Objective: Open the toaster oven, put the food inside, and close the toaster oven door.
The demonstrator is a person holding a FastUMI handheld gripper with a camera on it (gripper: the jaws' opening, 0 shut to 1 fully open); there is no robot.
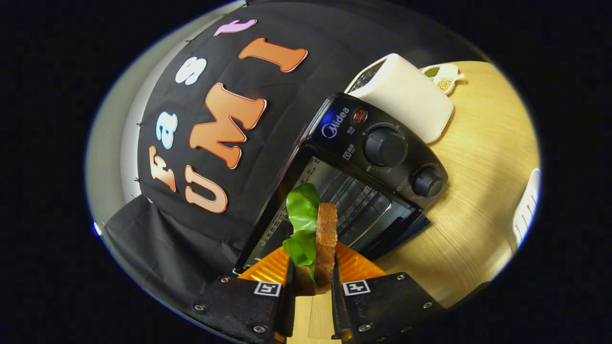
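A sandwich of brown bread with green lettuce sticking out stands on edge between my two fingers, and my gripper is shut on it. Just beyond it is the black toaster oven, seen tilted. Its door is down and the chamber with a wire rack is open to me. The sandwich's far end sits in front of the chamber mouth. Two knobs sit on the oven's control panel.
A white toaster stands behind the oven on the wooden table. A small white dish with green and yellow bits lies beyond it. A white slatted object sits at the table's near side. Black cloth hangs behind the oven.
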